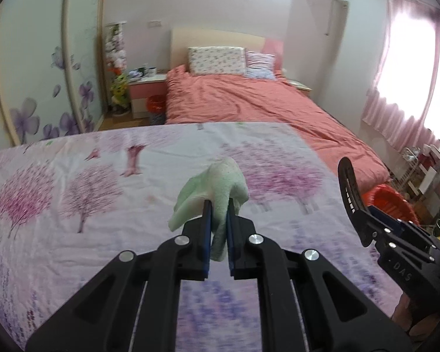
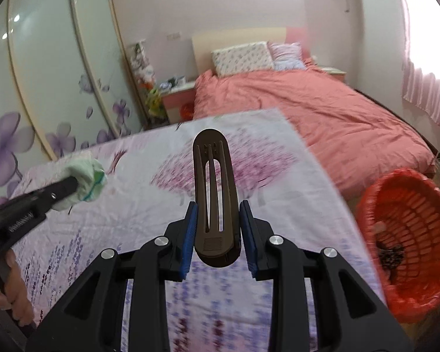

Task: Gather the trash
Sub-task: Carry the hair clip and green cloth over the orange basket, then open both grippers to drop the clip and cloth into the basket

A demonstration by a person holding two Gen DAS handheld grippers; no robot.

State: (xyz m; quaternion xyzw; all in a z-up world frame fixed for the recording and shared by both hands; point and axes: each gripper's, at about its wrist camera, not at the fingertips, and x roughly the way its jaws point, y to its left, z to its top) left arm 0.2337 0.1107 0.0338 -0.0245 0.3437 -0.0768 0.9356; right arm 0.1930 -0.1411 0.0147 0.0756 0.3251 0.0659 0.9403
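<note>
My left gripper [image 1: 219, 205] is shut on a crumpled pale green cloth [image 1: 217, 184] and holds it above the floral-sheeted table [image 1: 73, 190]. The cloth also shows in the right wrist view [image 2: 86, 176], at the left gripper's tip. My right gripper [image 2: 218, 211] is shut on a dark brown slotted plastic clip [image 2: 215, 193] that points up and forward. The clip also shows in the left wrist view [image 1: 349, 193], at the right edge. A red mesh trash basket [image 2: 407, 243] with a red liner stands on the floor, right of the table, with dark scraps at its bottom.
A bed with a salmon cover [image 2: 322, 111] and two pillows lies beyond the table. A pink nightstand [image 1: 146, 91] with clutter and a second red bin [image 1: 155, 104] stand left of the bed. A floral wardrobe [image 2: 44, 73] lines the left wall. Pink curtains [image 1: 402, 88] hang at right.
</note>
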